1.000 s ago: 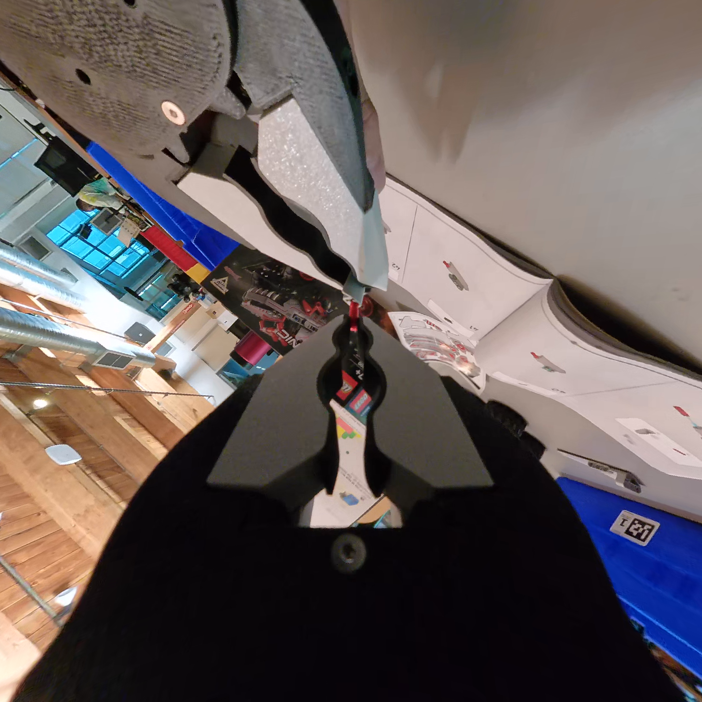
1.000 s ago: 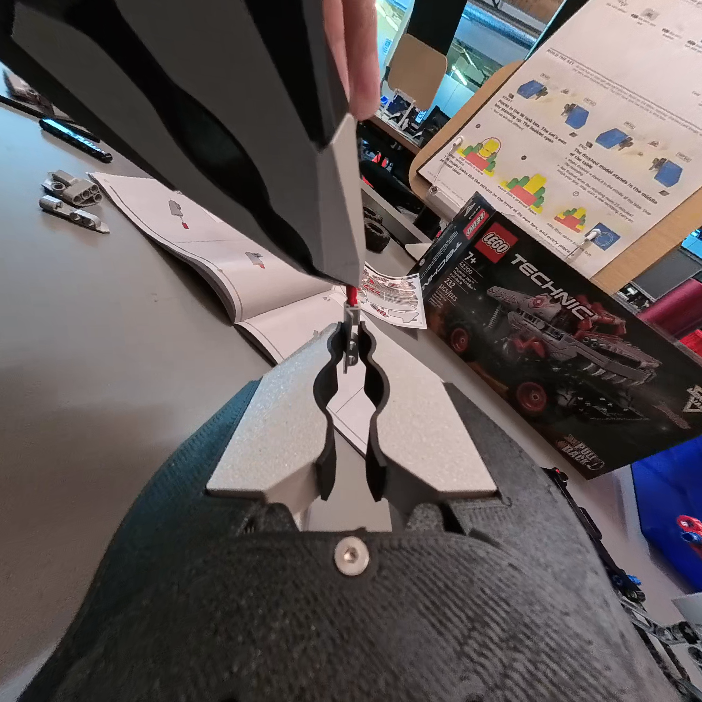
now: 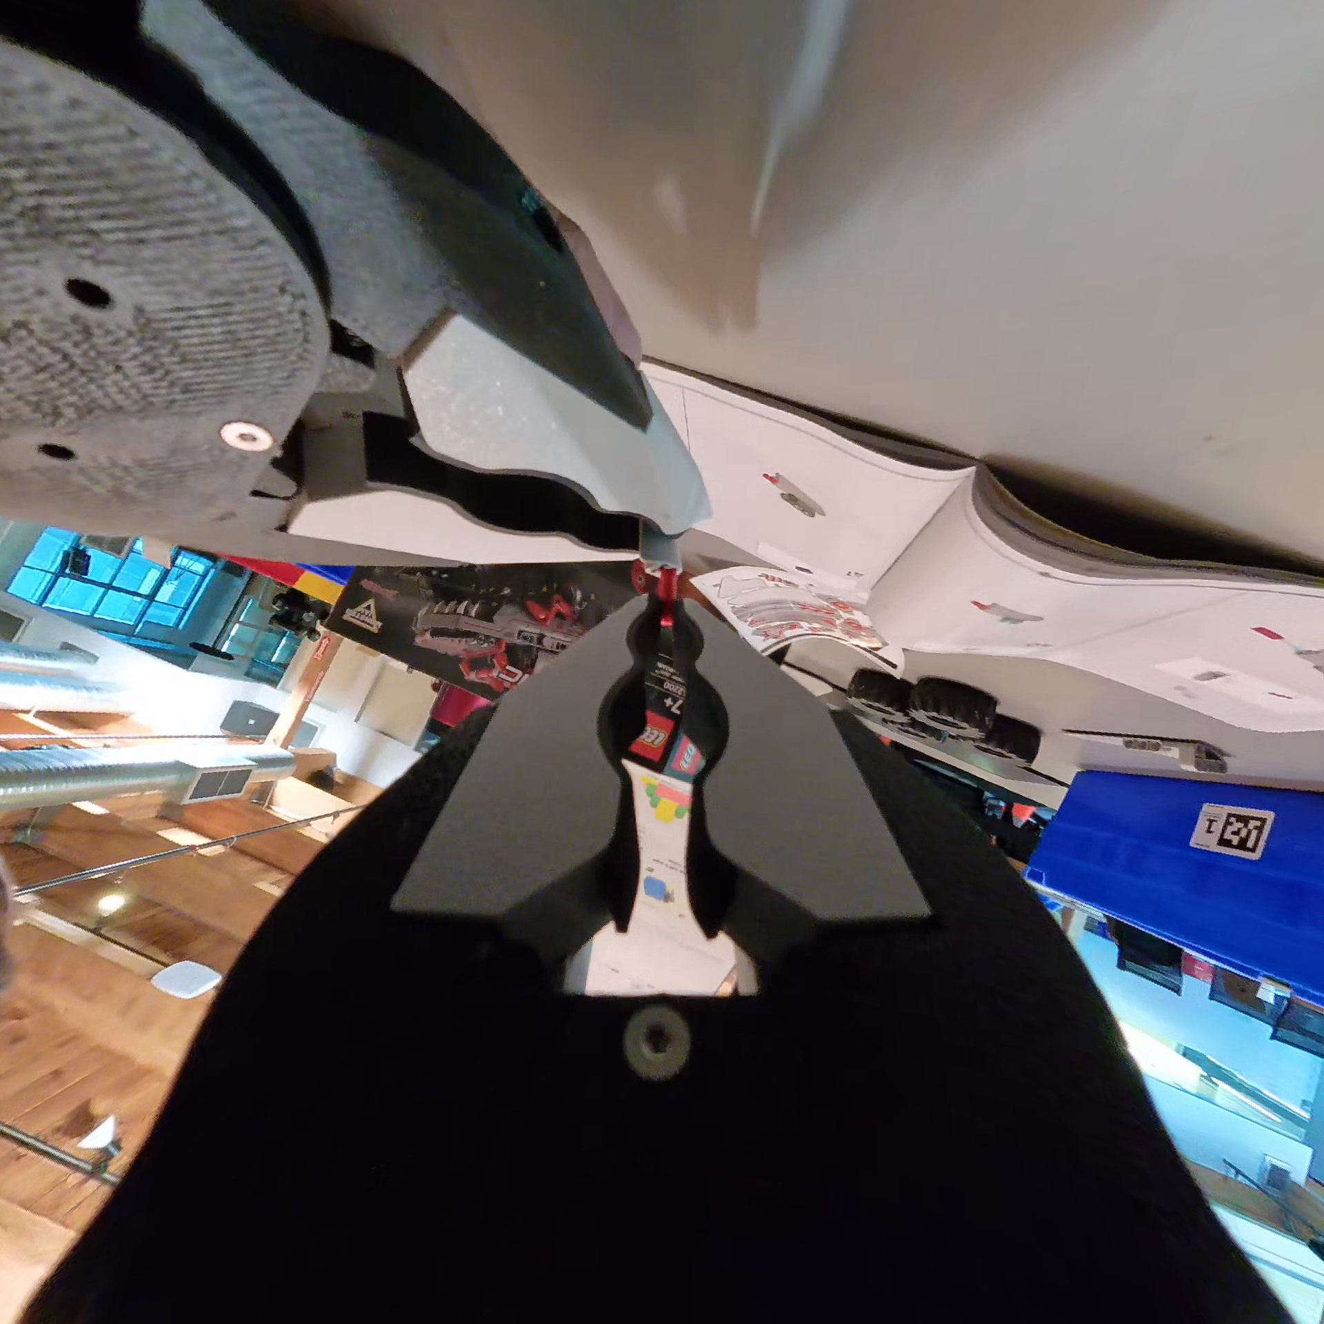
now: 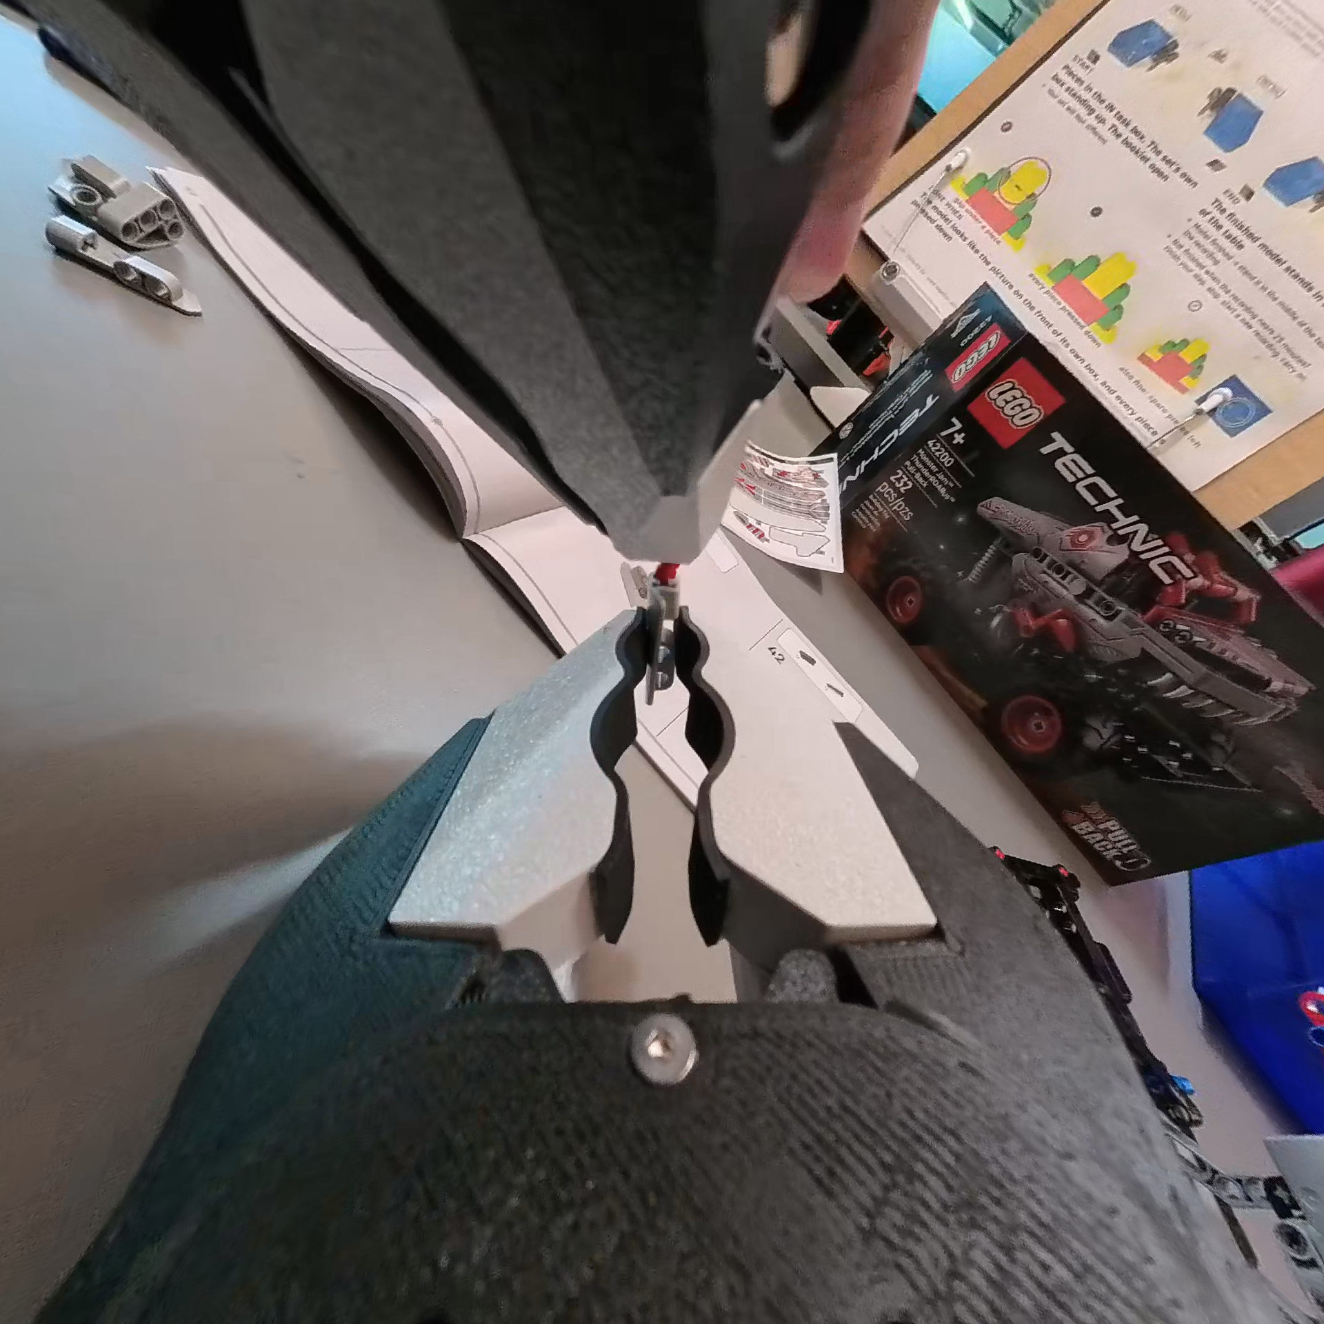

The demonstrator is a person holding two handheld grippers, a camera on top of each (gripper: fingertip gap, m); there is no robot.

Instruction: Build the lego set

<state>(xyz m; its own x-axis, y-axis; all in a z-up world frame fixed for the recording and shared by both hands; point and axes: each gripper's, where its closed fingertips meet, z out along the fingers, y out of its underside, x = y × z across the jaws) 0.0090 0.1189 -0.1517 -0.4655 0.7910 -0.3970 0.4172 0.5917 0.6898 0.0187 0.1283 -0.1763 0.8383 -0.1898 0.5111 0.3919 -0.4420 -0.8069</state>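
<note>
My left gripper (image 3: pixel 663 609) has black fingers and is shut on a small red pin (image 3: pixel 666 598). My right gripper (image 4: pixel 655 627) has grey fingers and is shut on a thin grey Lego piece (image 4: pixel 659 645). The two grippers meet tip to tip above the table. The red pin (image 4: pixel 666 571) touches the top end of the grey piece (image 3: pixel 659 555). In the right wrist view the left gripper (image 4: pixel 666 534) comes down from above. In the left wrist view the right gripper (image 3: pixel 666 534) comes in from the upper left. How far the pin sits in the piece is hidden.
An open instruction booklet (image 4: pixel 501 501) lies on the grey table (image 4: pixel 179 537) below the grippers. A sticker sheet (image 4: pixel 784 501) and the set's black box (image 4: pixel 1075 609) stand to the right. Loose grey beams (image 4: pixel 122 215) lie at far left. Black tyres (image 3: pixel 931 702) and a blue bin (image 3: pixel 1146 860) also show. Less than 4 cm separates the two grippers' tips.
Both grippers have turned and tilted against each other, and each looms larger in the other's view. The red pin and the grey piece stay held and together.
</note>
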